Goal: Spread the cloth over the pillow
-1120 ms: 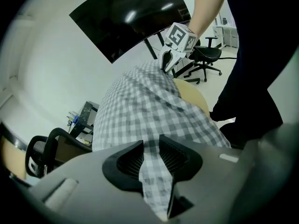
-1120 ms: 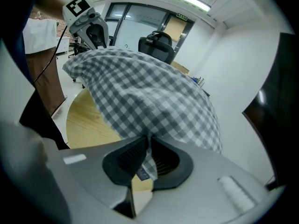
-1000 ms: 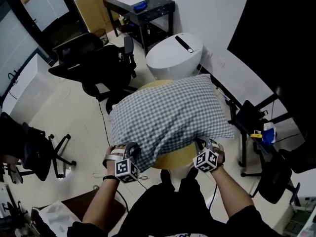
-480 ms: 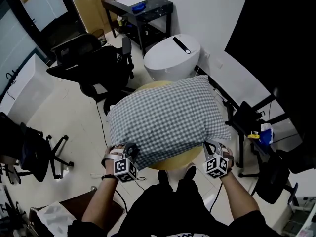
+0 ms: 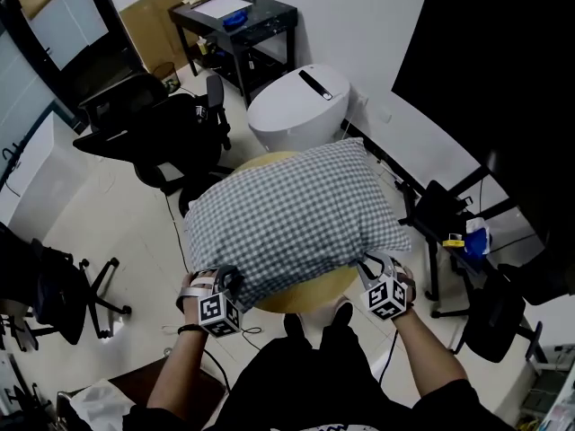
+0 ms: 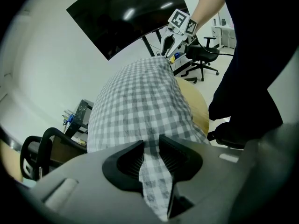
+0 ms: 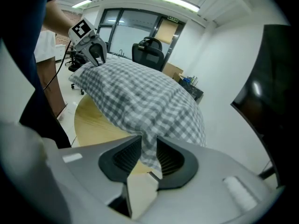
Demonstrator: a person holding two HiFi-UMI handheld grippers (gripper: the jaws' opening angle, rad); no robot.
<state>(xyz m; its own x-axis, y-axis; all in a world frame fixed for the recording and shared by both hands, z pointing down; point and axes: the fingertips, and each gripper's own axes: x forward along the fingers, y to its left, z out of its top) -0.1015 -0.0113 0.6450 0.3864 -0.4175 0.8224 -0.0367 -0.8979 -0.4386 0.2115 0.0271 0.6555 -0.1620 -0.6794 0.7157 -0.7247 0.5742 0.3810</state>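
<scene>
At the surface's [image 5: 310, 294] near edge: cloth [image 5: 292, 214] overhangs, bare rim midway.
Left hand-held gripper [image 5: 229, 278]: clamps cloth corner.
Right hand-held gripper [image 5: 368, 266]: jaws just opening, corner loose between; moved outward since earlier.

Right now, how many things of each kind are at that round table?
Grippers: 2 (left gripper pinches the cloth; right gripper jaws have just been opening, cloth between them)
Cloth: 1
Table: 1
Total: 4
A pillow under the cloth doesn't show, so it's uncounted.
</scene>
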